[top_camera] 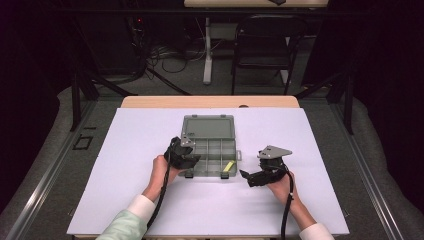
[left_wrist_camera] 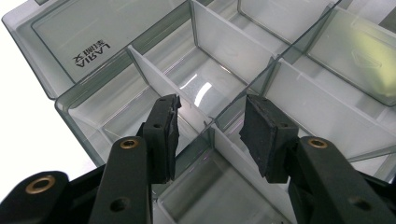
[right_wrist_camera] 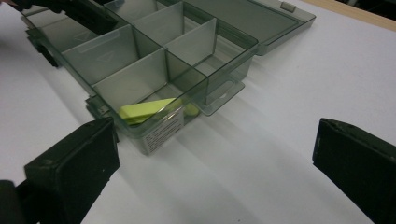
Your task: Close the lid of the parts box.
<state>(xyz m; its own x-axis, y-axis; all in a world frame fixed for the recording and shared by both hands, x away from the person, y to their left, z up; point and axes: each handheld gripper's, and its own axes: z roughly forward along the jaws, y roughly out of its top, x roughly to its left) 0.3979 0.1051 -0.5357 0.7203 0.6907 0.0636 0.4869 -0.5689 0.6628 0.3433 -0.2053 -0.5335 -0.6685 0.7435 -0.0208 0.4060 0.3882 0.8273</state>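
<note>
A clear grey compartment box lies open on the white table cover, its lid folded back flat. A yellow-green flat piece lies in the box's near right compartment. My left gripper hangs open over the box's near left corner; in its own view the jaws straddle a white divider above bare compartments. My right gripper is open, low over the table just right of the box, pointing left at it.
The white cover spreads wide around the box. A wooden table edge shows at the back. Beyond it stand a black folding chair, a desk leg and cables on the floor. The person's forearms come in from the bottom.
</note>
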